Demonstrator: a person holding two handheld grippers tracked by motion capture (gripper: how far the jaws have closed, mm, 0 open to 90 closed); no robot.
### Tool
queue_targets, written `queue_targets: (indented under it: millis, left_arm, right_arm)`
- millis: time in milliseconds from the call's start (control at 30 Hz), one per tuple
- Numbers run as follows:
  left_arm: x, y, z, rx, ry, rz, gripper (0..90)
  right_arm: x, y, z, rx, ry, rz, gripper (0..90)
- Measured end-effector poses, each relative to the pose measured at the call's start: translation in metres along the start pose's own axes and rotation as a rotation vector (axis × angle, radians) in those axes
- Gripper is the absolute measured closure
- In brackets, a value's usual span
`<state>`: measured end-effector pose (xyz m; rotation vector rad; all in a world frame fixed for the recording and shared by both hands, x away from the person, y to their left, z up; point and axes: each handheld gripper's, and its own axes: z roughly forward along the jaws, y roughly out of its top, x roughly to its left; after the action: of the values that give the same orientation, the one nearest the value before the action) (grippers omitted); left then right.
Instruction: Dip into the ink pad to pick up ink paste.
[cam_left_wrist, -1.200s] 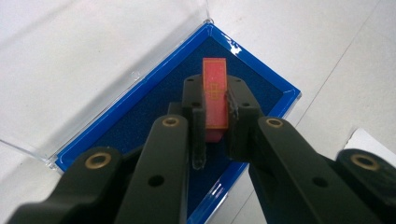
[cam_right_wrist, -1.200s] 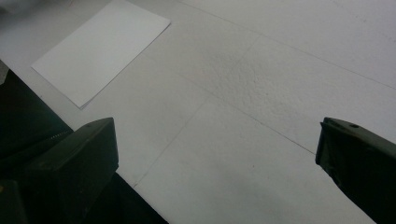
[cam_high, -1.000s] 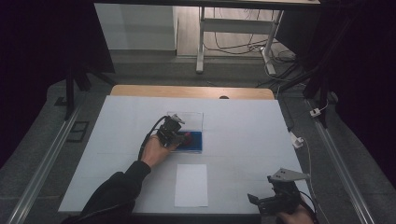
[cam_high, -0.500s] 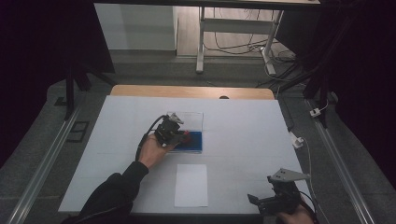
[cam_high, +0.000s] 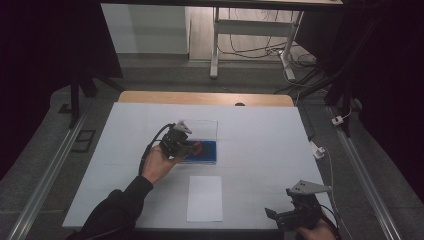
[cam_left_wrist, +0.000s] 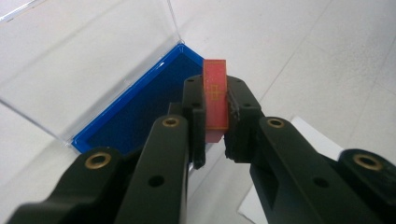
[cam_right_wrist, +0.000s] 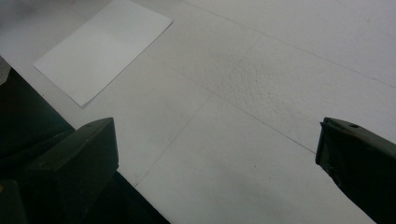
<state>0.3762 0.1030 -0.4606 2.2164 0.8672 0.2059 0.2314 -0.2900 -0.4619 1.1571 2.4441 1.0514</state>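
The left gripper (cam_left_wrist: 215, 122) pinched a thin red card (cam_left_wrist: 215, 99) above the blue case (cam_left_wrist: 135, 109); the right gripper (cam_right_wrist: 217, 154) gaped wide over the table (cam_right_wrist: 261, 88).

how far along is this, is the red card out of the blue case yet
Done: the blue case lies open with its clear lid up, and the left gripper is shut on the red card above it. Left, probably: putting the card down, maybe on the white sheet. The right gripper waits open.
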Motion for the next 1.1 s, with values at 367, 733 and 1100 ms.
queue_targets:
  millis: [367,733,1100]
  left_arm:
    - [-0.012,-0.012,-0.023,-0.025,-0.021,0.001,79.4]
    - [-0.027,-0.025,-0.050,-0.065,-0.073,-0.010,79.4]
    - [-0.041,-0.032,-0.060,-0.081,-0.101,-0.003,79.4]
  right_arm:
    - [0.000,0.000,0.000,0.001,0.002,0.001,0.0]
    - [0.000,0.000,0.000,0.000,0.000,0.003,0.0]
    - [0.000,0.001,0.000,0.002,0.001,-0.001,0.0]
